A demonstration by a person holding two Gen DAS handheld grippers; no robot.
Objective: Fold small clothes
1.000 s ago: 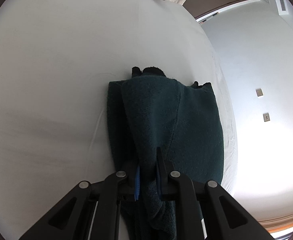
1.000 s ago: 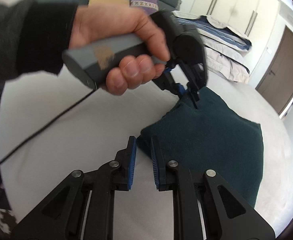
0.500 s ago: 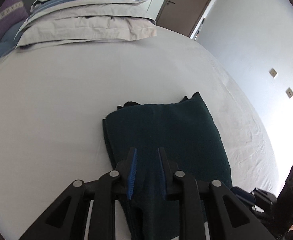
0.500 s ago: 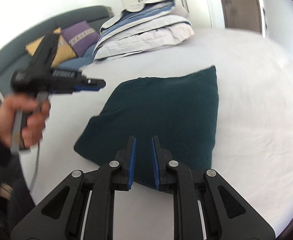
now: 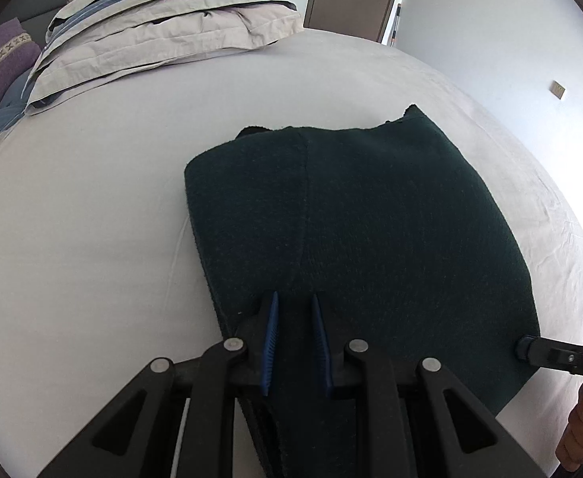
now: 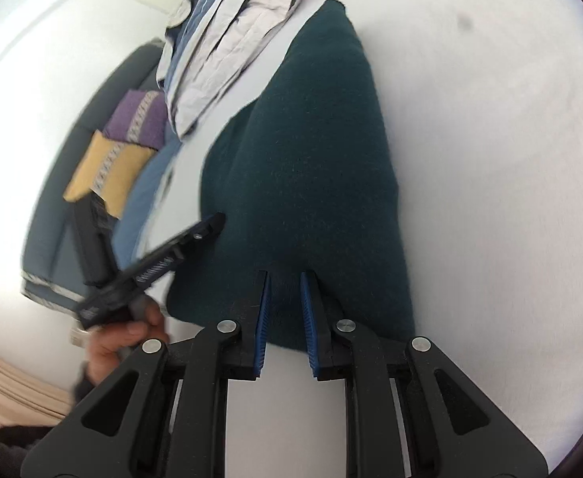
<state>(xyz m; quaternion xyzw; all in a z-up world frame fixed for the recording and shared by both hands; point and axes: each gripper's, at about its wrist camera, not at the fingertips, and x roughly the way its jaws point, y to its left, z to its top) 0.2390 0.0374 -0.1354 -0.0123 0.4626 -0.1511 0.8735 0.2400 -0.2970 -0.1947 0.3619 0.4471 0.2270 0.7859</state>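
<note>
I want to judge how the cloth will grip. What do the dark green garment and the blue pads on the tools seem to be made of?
The dark green garment looks like a thick, fuzzy knit or fleece: matte, nubby surface, soft rounded fold edges. The blue pads of the right tool look like ribbed rubber or soft plastic, judging by fine ridges; the exact material is unclear.

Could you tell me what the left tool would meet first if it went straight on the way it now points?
Most likely the dark green folded cloth: the left tool is open, aimed along the cloth's top, which lies on the white bed. How high it sits above the cloth is unclear.
</note>
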